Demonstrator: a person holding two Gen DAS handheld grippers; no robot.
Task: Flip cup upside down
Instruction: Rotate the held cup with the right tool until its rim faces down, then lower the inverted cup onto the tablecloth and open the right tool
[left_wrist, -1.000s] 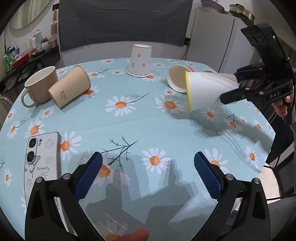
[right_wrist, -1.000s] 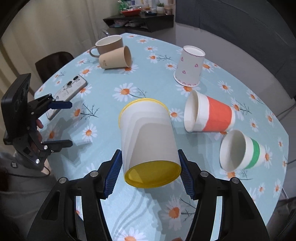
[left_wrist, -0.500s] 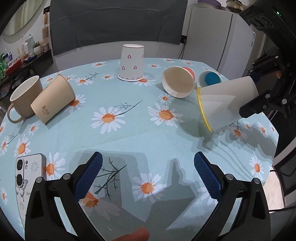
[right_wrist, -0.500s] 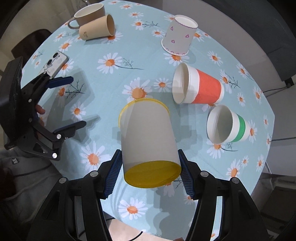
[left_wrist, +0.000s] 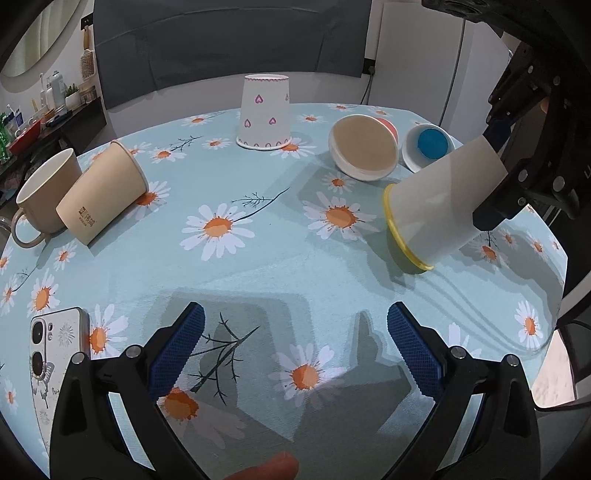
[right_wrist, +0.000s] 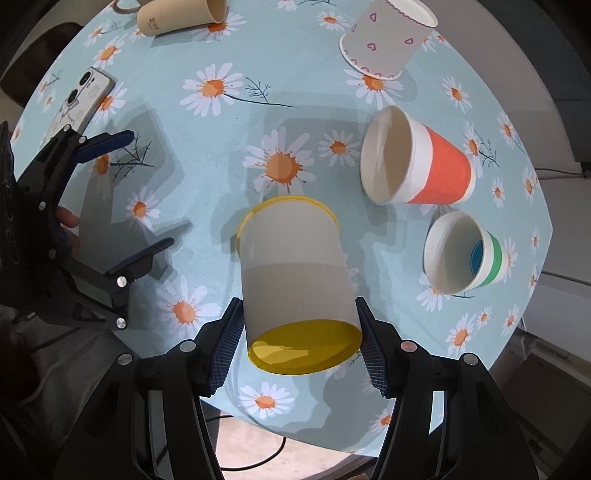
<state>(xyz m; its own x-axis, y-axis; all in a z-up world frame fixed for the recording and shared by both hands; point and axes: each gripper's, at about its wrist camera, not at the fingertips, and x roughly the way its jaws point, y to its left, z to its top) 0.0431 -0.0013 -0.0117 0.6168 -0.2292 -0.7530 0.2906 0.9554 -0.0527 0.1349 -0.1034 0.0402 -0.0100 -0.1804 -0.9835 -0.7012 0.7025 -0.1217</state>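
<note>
My right gripper (right_wrist: 301, 332) is shut on a white cup with a yellow rim and yellow base (right_wrist: 295, 273). The cup is tilted mouth-down, its rim low over the daisy tablecloth (right_wrist: 221, 177). In the left wrist view the same cup (left_wrist: 439, 210) hangs at the right, mouth down-left, with its lower rim edge at or just above the cloth and the right gripper (left_wrist: 495, 173) behind it. My left gripper (left_wrist: 295, 343) is open and empty, low over the near part of the table, and also shows in the right wrist view (right_wrist: 136, 195).
An orange cup (right_wrist: 417, 162) and a green-banded cup (right_wrist: 461, 251) lie on their sides to the right. A heart-patterned cup (left_wrist: 264, 112) stands upside down at the back. A beige cup (left_wrist: 101, 195) lies beside a mug (left_wrist: 40, 192). A phone (left_wrist: 55, 354) lies near left.
The right gripper has tipped the yellow-rimmed cup from lying sideways to mouth-down and lowered it toward the cloth. The left gripper stayed open and shifted slightly.
</note>
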